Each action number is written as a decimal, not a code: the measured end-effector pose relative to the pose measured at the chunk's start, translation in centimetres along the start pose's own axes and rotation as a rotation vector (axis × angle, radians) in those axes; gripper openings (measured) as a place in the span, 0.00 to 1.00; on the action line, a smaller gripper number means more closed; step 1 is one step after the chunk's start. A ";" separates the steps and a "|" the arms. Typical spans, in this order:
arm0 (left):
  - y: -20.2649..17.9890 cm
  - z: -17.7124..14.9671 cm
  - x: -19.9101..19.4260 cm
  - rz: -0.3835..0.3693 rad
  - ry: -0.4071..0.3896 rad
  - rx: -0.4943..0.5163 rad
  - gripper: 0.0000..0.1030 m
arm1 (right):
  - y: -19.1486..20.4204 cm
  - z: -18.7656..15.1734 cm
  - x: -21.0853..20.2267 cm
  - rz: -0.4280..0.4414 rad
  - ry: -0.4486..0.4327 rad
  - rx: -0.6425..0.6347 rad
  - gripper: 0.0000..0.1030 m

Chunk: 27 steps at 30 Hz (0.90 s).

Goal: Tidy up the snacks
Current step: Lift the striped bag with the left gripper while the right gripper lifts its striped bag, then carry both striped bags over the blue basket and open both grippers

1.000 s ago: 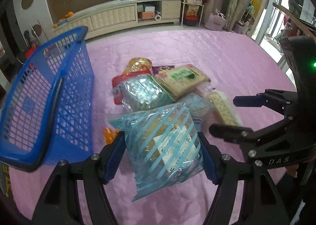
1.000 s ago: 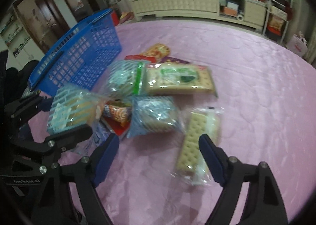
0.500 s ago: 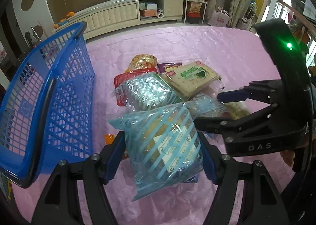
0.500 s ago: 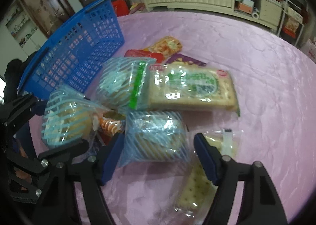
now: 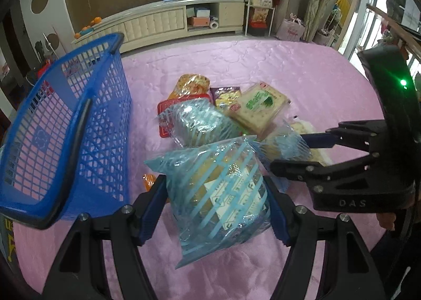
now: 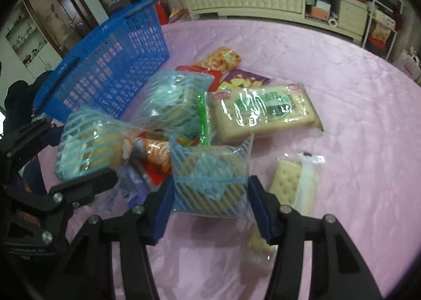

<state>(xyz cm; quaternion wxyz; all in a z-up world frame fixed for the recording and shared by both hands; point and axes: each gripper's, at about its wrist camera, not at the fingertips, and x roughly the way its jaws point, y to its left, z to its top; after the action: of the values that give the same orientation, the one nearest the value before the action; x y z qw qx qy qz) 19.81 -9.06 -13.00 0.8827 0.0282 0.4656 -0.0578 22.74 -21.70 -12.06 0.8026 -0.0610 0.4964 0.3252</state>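
Observation:
My left gripper (image 5: 214, 208) is shut on a blue-striped snack bag (image 5: 221, 192) and holds it just right of the blue basket (image 5: 65, 131). My right gripper (image 6: 209, 208) is shut on a second blue-striped snack bag (image 6: 210, 181) at the near side of the snack pile. From the left wrist view the right gripper (image 5: 292, 152) reaches in from the right. From the right wrist view the left gripper's bag (image 6: 89, 145) hangs at the left, near the basket (image 6: 110, 63).
A third striped bag (image 6: 173, 102), a long cracker pack (image 6: 263, 113), an open cracker sleeve (image 6: 294, 187), red, purple and orange packets lie on the pink tablecloth (image 6: 342, 89). A cream cabinet (image 5: 163, 24) stands beyond the table.
My right gripper moved forward into the pile and closed on the second striped bag. My left gripper kept its bag, with the basket nearer on its left.

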 end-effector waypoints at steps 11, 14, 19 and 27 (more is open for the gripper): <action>-0.1 -0.9 -6.7 -0.030 -0.117 -0.001 0.66 | 2.8 -1.2 -6.8 -0.066 -0.112 0.070 0.58; 0.1 -1.1 -8.5 -0.043 -0.147 0.000 0.66 | 3.9 -1.1 -8.4 -0.082 -0.150 0.072 0.58; 1.4 -0.9 -11.2 -0.052 -0.189 -0.006 0.66 | 5.5 -0.7 -10.3 -0.085 -0.191 0.082 0.58; 4.9 -0.5 -14.8 -0.019 -0.244 -0.002 0.66 | 9.0 1.4 -12.0 -0.049 -0.259 0.070 0.58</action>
<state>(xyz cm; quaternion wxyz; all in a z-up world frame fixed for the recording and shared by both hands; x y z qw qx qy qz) 11.73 -3.02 -1.08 0.9323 0.0156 0.3549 -0.0685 14.96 -19.59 0.65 0.8693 -0.0027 0.3981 0.2931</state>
